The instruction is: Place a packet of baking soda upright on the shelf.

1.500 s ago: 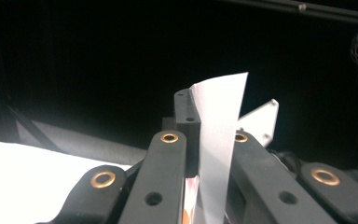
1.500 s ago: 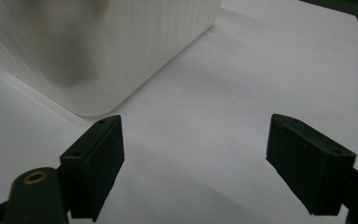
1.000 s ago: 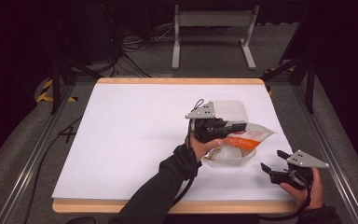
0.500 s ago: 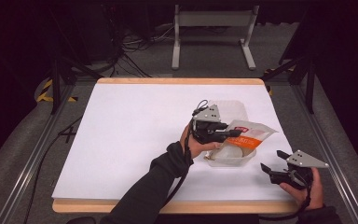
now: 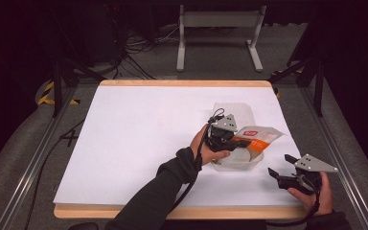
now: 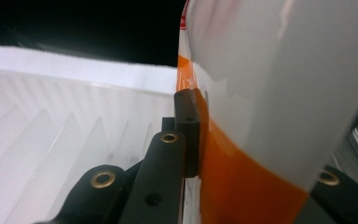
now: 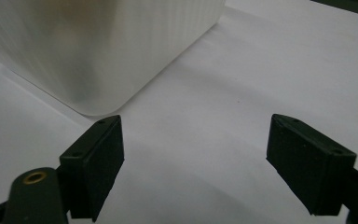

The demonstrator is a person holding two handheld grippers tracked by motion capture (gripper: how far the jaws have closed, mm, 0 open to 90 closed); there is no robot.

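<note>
Table (image 5: 139, 139): white sheet on a wooden board, dark room and floor cables beyond.
Container (image 5: 239, 160): clear plastic, right of centre.
Pouch (image 5: 256, 135): white and orange, over the container.
Left gripper (image 5: 220, 139): jaws clamped on the pouch (image 6: 242, 177).
Right gripper (image 5: 280, 175): jaws (image 7: 191, 177) apart, near the container's corner (image 7: 93, 56).

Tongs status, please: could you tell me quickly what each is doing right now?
Left tongs: shut on the orange-and-white packet.
Right tongs: open, holding nothing.
</note>
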